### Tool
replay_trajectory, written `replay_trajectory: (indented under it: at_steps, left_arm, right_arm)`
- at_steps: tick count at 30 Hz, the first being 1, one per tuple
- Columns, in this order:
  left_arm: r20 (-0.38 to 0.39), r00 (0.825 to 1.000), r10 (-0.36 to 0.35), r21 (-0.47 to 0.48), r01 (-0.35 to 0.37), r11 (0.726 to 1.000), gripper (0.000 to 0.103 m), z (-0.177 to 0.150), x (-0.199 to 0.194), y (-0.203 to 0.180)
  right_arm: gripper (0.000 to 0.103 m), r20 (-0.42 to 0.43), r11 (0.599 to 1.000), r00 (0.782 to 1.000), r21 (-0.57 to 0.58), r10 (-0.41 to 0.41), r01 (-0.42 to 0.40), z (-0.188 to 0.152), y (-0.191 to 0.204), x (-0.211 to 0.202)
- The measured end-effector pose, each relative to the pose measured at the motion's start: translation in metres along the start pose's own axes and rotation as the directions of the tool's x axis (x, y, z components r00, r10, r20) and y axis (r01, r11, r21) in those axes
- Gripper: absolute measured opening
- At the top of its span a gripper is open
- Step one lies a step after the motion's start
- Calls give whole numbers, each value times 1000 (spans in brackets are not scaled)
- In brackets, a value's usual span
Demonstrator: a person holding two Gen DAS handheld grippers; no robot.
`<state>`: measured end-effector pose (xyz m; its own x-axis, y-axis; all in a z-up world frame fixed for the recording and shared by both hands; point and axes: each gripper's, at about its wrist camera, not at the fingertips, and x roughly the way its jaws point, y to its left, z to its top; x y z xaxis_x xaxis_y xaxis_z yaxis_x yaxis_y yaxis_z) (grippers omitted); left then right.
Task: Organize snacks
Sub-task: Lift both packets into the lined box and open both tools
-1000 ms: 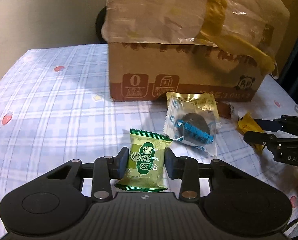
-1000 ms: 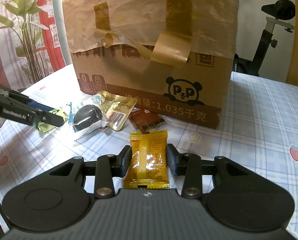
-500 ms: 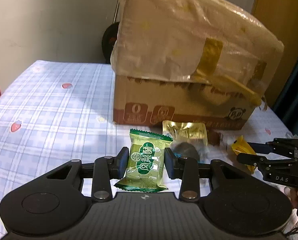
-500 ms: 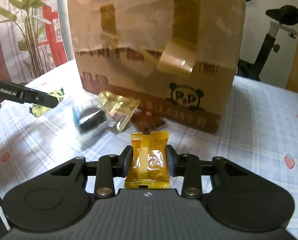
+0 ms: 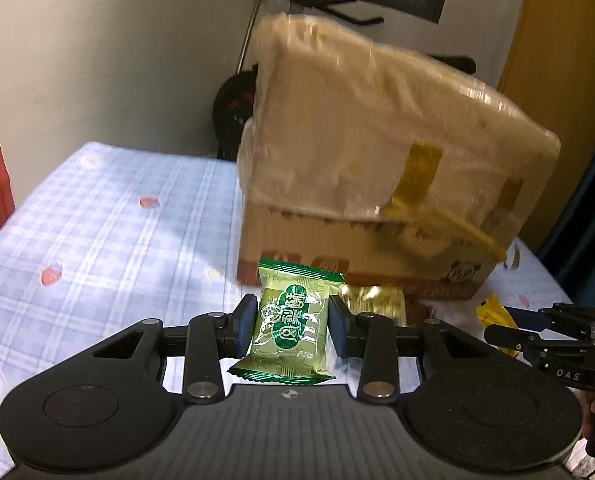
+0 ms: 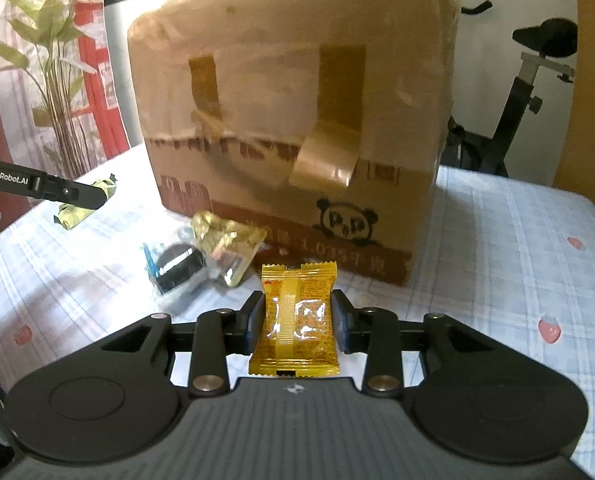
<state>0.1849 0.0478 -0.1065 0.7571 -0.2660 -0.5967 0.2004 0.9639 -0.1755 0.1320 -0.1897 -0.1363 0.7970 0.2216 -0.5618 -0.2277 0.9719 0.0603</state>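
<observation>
The left hand-held gripper [image 5: 291,324] was clamped on a green snack packet [image 5: 291,326], low in the centre of the left wrist view. The packet stood upright between the two blue-padded fingers, glossy, with crimped zigzag ends, a dark green medallion and white characters on its face. The same packet [image 6: 83,206] showed at the left edge of the right wrist view, pinched at the tip of the left hand-held gripper [image 6: 97,196] and raised off the cloth.

The right hand-held gripper [image 6: 297,320] was closed on a yellow snack packet [image 6: 295,320], low in the centre of its own view. That packet was also upright, orange-yellow, with a vertical back seam down its middle and a clear shiny window over the filling. In the left wrist view the right hand-held gripper [image 5: 509,330] entered from the lower right, the yellow packet [image 5: 493,316] between its fingers.

Behind both stood a cardboard box [image 6: 293,120], its upper half wrapped in cloudy plastic and strapped with yellowish tape, with a panda mark printed near its lower right corner. At its foot, left of centre in the right wrist view, lay a gold foil packet [image 6: 227,240] and beside it a clear packet with a dark round snack [image 6: 175,268]. All rested on a tabletop [image 6: 517,248] covered in a pale blue checked cloth with small strawberry prints.
</observation>
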Motion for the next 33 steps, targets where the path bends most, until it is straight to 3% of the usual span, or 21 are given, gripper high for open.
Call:
replay_trajectory:
  at_steps: [10,18,23,27,33]
  left_arm:
    - [120,992,-36,12,35,999,40,38,-26,-12]
    - [231,970,-74,59,62,996,40,77,-50,-33]
    - [290,952,-100,113,70,991,40,111,-53,-48]
    - [309,944,-114,132,76,988,40,138,-35,-62]
    - [236,962,-140,143,109,984,41,158,16,-80]
  right_arm:
    - [37,169,1000,986,-3,2,-1,42,-3,-37]
    - [37,337,1000,941,-24,23,-15,86,-1,-71]
    - [37,393,999,919,-52,34,-15,125,-6,-76]
    - [37,363,998,932,-67,19,5,160,-13,-53]
    - [38,222,998,974,-16,-50,54,184,-24,3]
